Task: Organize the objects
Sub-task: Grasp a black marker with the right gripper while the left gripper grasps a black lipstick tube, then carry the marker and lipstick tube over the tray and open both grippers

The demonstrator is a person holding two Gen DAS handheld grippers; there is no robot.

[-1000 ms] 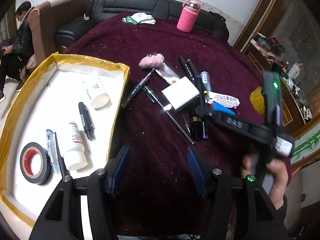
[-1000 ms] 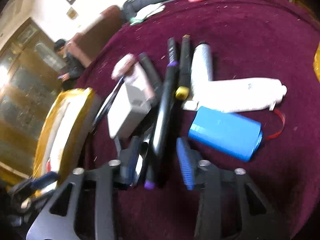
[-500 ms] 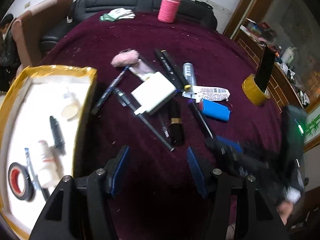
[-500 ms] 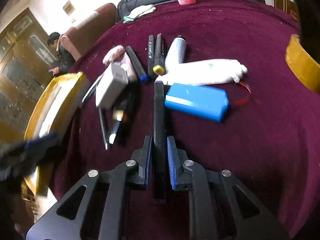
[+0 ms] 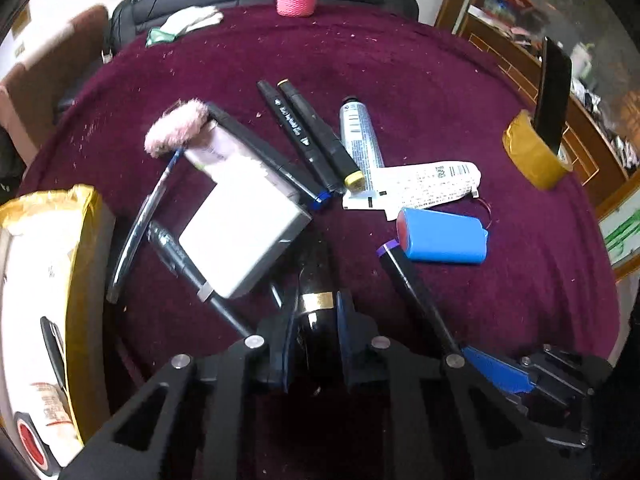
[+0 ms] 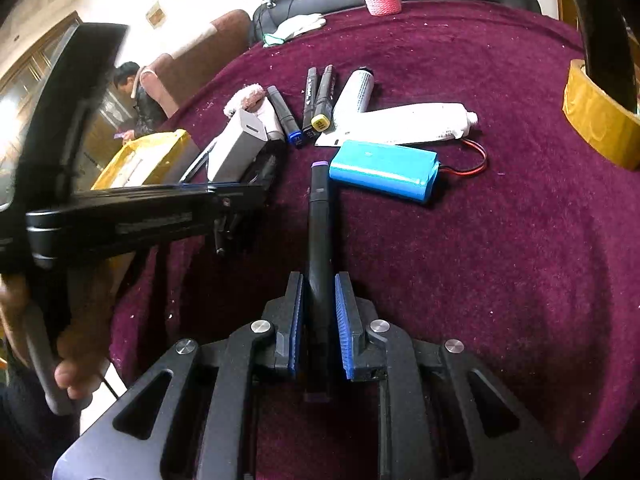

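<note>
Both grippers are gripping: the right gripper (image 6: 319, 316), jaws easing apart, clamps a black marker (image 6: 319, 216), purple tip pointing at the blue battery pack (image 6: 384, 170); the left gripper (image 5: 314, 322), jaws closing, pinches a gold-banded black tube (image 5: 316, 280) lying lengthwise beside that pack.

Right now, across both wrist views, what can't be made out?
- Black gold-banded tube, left wrist view: lower end hidden between the left gripper, whose jaws are closing on it.
- Black purple-capped marker, right wrist view: rear end hidden inside the right gripper.
- Gold-edged white tray, left wrist view: cut off by the edge; labels blurred.
- White printed tube: text too small.
</note>
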